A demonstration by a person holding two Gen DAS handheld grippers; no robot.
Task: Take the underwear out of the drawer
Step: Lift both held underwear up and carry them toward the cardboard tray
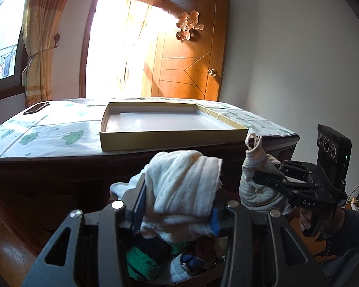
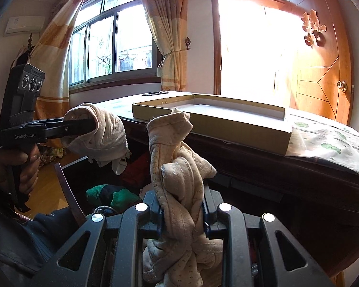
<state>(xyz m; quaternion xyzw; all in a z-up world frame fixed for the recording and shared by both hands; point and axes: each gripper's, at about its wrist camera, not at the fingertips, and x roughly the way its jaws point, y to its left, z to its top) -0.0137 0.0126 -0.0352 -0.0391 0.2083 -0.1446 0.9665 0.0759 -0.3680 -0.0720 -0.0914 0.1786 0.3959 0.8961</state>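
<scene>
Cream cotton fills both grips: the left gripper (image 1: 177,212) has its jaws clamped on a pale folded garment (image 1: 184,181) that drapes over the blue pads and hangs down between the fingers, while the right gripper (image 2: 182,212) has its jaws clamped on a beige dotted garment (image 2: 177,174), twisted and standing up in a crumpled column above the pads; both pieces of underwear are lifted clear of the open drawer (image 2: 69,179), held in the air in front of a dark wooden table (image 1: 59,167). Seen from the right wrist, the left gripper (image 2: 93,125) points level toward the middle of the scene with its white bundle (image 2: 103,134) wrapped round the fingertips, and a hand (image 2: 24,167) grips its handle; seen from the left wrist, the right gripper (image 1: 256,179) sits just beside the left one, its cloth (image 1: 258,167) bunched at the tips, a hand (image 1: 308,220) on its handle. Below the two grippers the drawer holds more clothing, among it a green and dark piece (image 1: 143,260) and a grey one (image 1: 182,267); a reddish item (image 2: 134,172) lies deeper in. On the table lies a cloth printed with green clouds (image 1: 47,131); a shallow cardboard box (image 1: 170,141) with a white inside rests on it near the front edge, and a dark phone (image 1: 36,108) lies at the far left corner. Behind stand a curtained window (image 2: 112,47) and a wooden door (image 1: 191,55).
</scene>
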